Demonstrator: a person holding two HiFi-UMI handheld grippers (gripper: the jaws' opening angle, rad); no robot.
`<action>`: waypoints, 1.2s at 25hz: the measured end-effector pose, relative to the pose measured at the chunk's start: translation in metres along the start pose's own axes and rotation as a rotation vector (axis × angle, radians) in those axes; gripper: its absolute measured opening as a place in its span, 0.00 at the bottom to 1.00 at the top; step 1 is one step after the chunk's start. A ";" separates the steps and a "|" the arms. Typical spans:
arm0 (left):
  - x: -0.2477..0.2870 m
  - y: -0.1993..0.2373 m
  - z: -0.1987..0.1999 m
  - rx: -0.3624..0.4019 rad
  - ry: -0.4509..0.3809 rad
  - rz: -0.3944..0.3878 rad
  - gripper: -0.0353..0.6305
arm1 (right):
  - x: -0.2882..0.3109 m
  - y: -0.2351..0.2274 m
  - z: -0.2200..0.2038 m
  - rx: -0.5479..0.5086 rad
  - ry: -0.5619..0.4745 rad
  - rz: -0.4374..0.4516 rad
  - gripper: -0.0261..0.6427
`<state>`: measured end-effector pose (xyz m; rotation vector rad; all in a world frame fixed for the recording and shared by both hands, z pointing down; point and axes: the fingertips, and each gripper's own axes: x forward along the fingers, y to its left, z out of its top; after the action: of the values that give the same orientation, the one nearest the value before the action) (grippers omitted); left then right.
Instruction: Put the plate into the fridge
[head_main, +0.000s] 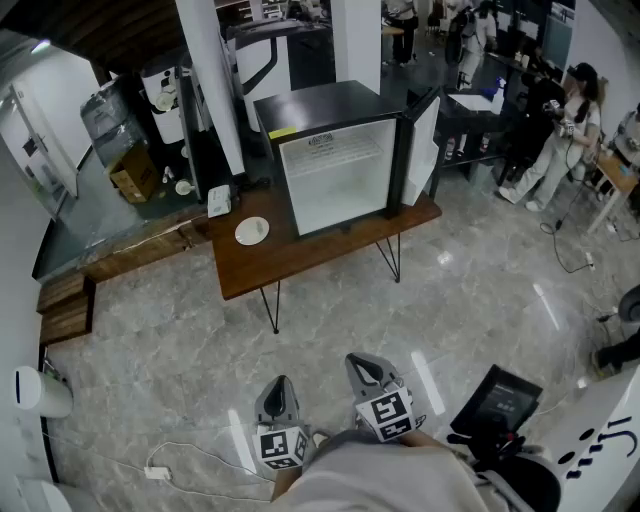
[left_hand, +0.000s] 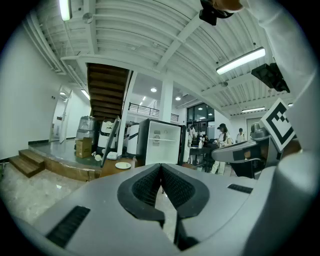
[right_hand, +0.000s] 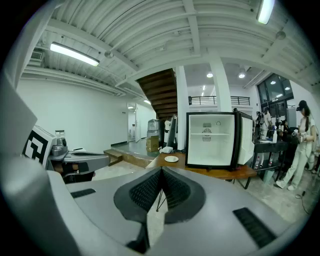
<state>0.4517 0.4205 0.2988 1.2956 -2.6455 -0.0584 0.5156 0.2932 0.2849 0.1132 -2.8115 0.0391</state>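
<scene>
Polished grey floor (head_main: 480, 290) with a marbled sheen fills most of the room. On it stands a dark wooden table (head_main: 300, 262) on thin bent-wire legs. A small fridge (head_main: 335, 170) sits on the table, boxy and black outside, smooth white inside. Its door (head_main: 422, 150) is swung wide to the right. The plate (head_main: 252, 231), round, white and shallow, lies on the tabletop just left of the fridge. From this far off it looks bare, though I cannot be sure.

The task has not really started, and the step in hand is the approach. The left gripper (left_hand: 161, 170) and the right gripper (right_hand: 161, 172) are both held low near the person's body, well apart from the table. Each has its ribbed black pads pressed together with nothing between them.

The next move calls for walking up to the table and spreading one pair of jaws. They should then pinch the plate's thin rim. That glazed edge will probably be slippery, so a firm, level hold seems wise before sliding it into the open white compartment.
</scene>
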 end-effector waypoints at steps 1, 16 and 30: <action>0.008 -0.001 0.007 0.008 -0.020 -0.004 0.08 | 0.005 -0.003 0.006 -0.010 -0.017 0.002 0.06; 0.095 0.010 0.064 0.119 -0.119 -0.051 0.09 | 0.078 -0.043 0.051 0.009 -0.110 0.049 0.07; 0.069 0.256 0.007 0.028 0.003 0.016 0.09 | 0.238 0.070 0.028 0.004 0.020 0.044 0.07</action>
<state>0.2099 0.5237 0.3333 1.2820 -2.6632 -0.0174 0.2764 0.3447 0.3338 0.0516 -2.7942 0.0559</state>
